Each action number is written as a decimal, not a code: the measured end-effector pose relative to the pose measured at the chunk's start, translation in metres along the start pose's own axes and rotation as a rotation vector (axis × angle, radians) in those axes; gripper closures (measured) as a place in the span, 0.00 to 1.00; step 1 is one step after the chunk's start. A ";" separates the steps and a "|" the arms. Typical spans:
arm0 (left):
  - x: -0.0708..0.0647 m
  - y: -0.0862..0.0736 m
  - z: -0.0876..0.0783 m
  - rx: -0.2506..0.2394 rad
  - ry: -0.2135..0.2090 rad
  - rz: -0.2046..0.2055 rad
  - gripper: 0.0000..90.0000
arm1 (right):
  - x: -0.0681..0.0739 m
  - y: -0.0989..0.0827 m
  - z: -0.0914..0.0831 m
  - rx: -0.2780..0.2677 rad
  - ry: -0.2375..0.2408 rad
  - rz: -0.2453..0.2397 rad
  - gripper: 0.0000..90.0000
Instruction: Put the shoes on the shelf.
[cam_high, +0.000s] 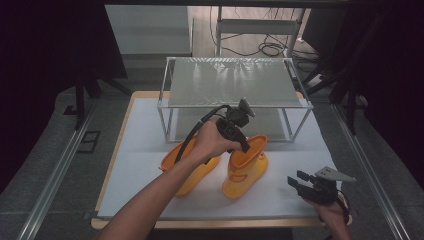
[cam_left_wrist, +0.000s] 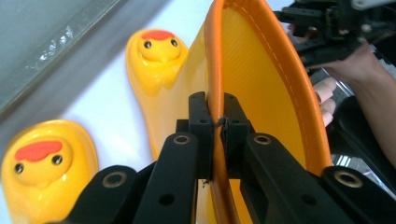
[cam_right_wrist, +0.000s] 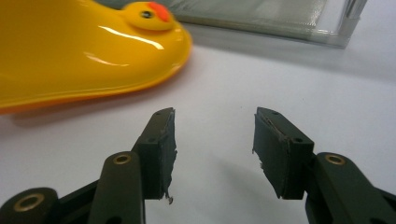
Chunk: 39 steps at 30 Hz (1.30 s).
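Note:
Two yellow rubber boots with duck faces on the toes stand on the white table (cam_high: 137, 185). My left gripper (cam_high: 246, 146) is shut on the orange rim of the right-hand boot (cam_high: 245, 172). In the left gripper view the left gripper (cam_left_wrist: 217, 128) pinches that rim, one jaw inside the shaft and one outside, with the held boot's toe (cam_left_wrist: 159, 46) beyond. The other boot (cam_high: 202, 172) lies partly under the person's forearm; its toe (cam_left_wrist: 42, 163) is at lower left. My right gripper (cam_high: 297, 178) rests open near the table's front right. The right gripper (cam_right_wrist: 215, 149) holds nothing, with a boot (cam_right_wrist: 84, 51) ahead on its left.
A metal-framed rack (cam_high: 235, 80) with a flat grey top shelf stands at the back of the table, just behind the boots. Its lower edge (cam_right_wrist: 280, 21) lies ahead of the right gripper. Bare white table surface lies between the right gripper and the boots.

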<state>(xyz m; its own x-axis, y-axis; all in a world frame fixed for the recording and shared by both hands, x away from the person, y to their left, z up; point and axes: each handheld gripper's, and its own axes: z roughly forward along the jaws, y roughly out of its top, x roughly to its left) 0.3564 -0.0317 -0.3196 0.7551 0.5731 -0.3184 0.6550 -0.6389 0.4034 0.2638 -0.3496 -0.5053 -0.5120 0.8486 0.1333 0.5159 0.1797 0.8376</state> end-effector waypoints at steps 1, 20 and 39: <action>-0.001 -0.003 -0.005 -0.004 0.000 0.006 0.96 | 0.000 0.000 0.000 -0.004 0.000 0.002 0.54; 0.025 -0.083 -0.035 -0.031 0.097 0.045 0.96 | 0.001 -0.001 0.003 0.007 0.001 -0.001 0.54; 0.023 -0.101 -0.040 -0.070 0.104 0.037 0.70 | 0.001 -0.002 0.003 0.009 0.002 -0.001 0.54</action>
<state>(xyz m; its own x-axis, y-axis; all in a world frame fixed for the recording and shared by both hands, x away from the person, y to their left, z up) 0.3068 0.0670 -0.3333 0.7695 0.6021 -0.2131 0.6204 -0.6255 0.4731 0.2647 -0.3477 -0.5081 -0.5140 0.8473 0.1334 0.5211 0.1850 0.8332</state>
